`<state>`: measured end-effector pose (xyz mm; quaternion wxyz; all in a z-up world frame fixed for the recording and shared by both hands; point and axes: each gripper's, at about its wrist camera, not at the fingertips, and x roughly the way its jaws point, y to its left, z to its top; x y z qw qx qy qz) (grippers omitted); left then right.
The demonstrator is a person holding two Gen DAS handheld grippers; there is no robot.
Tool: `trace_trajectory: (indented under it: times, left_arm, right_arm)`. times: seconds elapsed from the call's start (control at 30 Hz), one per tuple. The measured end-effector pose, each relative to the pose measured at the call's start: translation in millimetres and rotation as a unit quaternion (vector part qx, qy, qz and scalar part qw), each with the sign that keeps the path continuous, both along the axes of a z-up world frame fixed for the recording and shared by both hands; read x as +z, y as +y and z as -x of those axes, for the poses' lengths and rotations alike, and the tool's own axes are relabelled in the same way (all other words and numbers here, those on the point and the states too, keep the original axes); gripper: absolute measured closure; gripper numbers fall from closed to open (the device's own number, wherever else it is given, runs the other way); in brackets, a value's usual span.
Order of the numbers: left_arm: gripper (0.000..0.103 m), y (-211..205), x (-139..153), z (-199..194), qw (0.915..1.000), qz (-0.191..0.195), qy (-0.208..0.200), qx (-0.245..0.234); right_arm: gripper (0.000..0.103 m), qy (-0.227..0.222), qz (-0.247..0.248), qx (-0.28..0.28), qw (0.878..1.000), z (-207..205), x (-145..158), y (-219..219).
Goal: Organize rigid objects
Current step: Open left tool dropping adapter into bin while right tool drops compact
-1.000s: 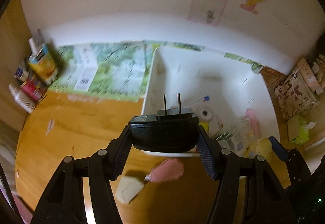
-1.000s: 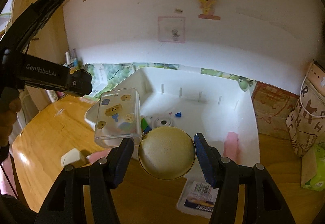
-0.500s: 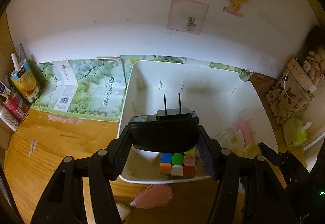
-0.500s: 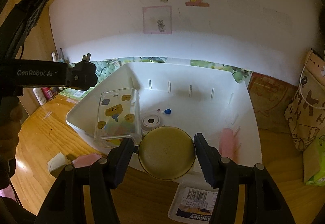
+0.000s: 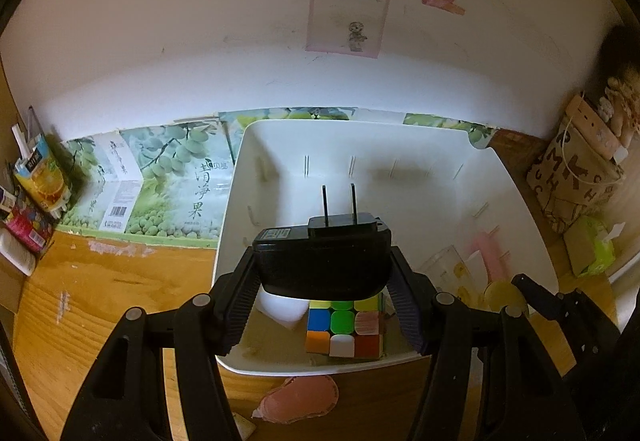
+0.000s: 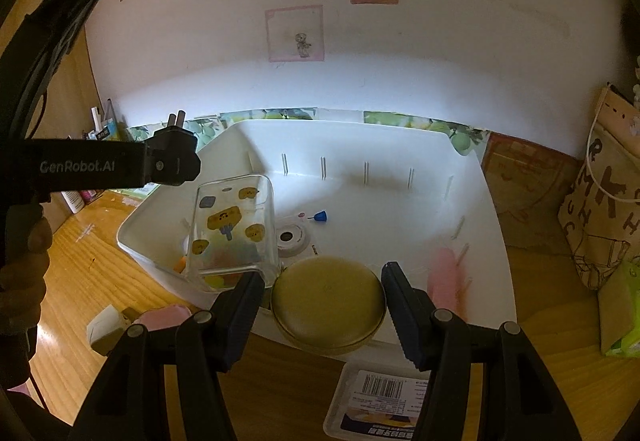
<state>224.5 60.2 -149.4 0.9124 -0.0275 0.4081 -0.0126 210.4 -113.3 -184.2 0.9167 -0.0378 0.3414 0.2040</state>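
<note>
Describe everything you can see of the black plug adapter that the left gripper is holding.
The black plug adapter is a rounded block of what looks like matte plastic, with a raised step on top bearing two thin metal prongs that point up and away. A small printed label sits on its upper left face. The left gripper clamps it from both sides, holding it over the near part of the white bin, above the colour cube. From the right wrist view it hangs clear of the bin's left rim.

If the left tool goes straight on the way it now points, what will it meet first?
Probably the white bin: the left tool, gripping the black plug adapter, points at its floor, near the puzzle cube. Depth is unclear.
</note>
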Motion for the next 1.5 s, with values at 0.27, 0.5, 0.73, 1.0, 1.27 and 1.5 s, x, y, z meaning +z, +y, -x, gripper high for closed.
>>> trace_trajectory:
  times: [0.27,0.5,0.73,1.0,1.27,1.5]
  left_arm:
    - [0.038,0.3,-1.0,-0.8,1.0,-0.004,0.003,-0.001]
    - [0.038,-0.1,-2.3,-0.9,1.0,-0.005,0.007,0.0]
    - [0.037,-0.7,-4.4,-1.2,0.9999,-0.007,0.014,-0.002]
    - [0.026,-0.6,-6.0,-2.6,0.9998,-0.005,0.021,0.001]
    - [0.02,0.7,-2.1,0.1,0.9999,-0.005,0.011,0.007]
    - [0.02,1.6,-0.8,3.4,0.9999,-0.006,0.008,0.009]
  right_arm:
    - [0.042,0.001,-0.001,0.0,1.0,-0.6,-0.5,-0.3]
    - [0.042,0.002,-0.002,0.0,1.0,-0.9,-1.2,-0.1]
    - [0.042,0.002,-0.002,0.0,1.0,-1.3,-1.5,-0.3]
    - [0.042,0.007,-0.004,-0.001,1.0,-1.4,-3.6,-0.7]
    - [0.039,0.023,-0.01,-0.008,1.0,-3.7,-3.6,-2.5]
    - [0.034,0.028,-0.01,-0.013,0.999,-3.7,-2.4,-3.4]
